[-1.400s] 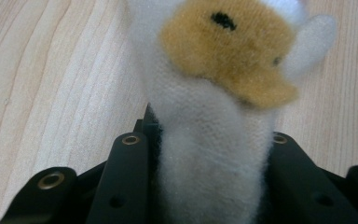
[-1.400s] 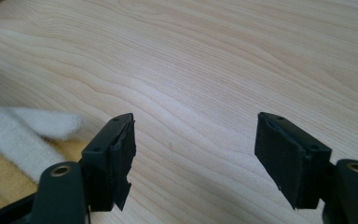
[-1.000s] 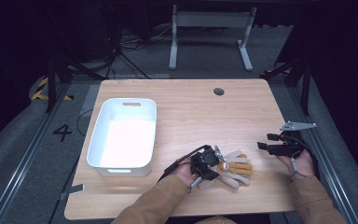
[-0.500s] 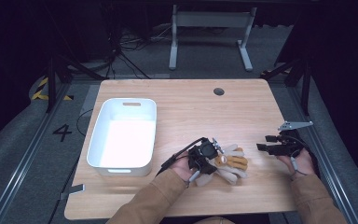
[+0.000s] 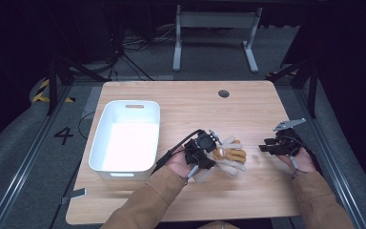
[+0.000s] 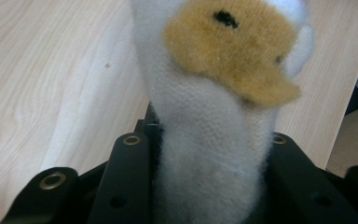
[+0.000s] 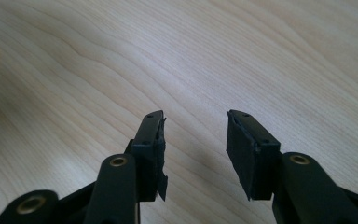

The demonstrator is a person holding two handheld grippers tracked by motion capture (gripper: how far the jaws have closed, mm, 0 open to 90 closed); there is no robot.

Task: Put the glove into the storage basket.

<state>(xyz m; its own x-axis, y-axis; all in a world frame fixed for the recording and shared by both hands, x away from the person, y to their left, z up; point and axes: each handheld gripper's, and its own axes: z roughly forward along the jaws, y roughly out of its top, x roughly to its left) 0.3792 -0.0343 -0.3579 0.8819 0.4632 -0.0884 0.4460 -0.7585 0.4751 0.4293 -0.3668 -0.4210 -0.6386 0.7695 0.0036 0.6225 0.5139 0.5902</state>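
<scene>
One soft white and orange plush toy [image 6: 205, 140] sits squeezed in my left hand-held gripper [image 5: 208, 151] near the bench's front edge [image 5: 181, 217]; my right hand-held gripper [image 7: 195, 144], empty, has just been closing.

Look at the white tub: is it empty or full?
Empty. The white tub shows only its bare white floor; the plush duck is outside it.

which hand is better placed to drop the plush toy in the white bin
Left, probably. The left tool is already shut on the plush toy beside the white bin; the right tool is empty, farther away.
</scene>
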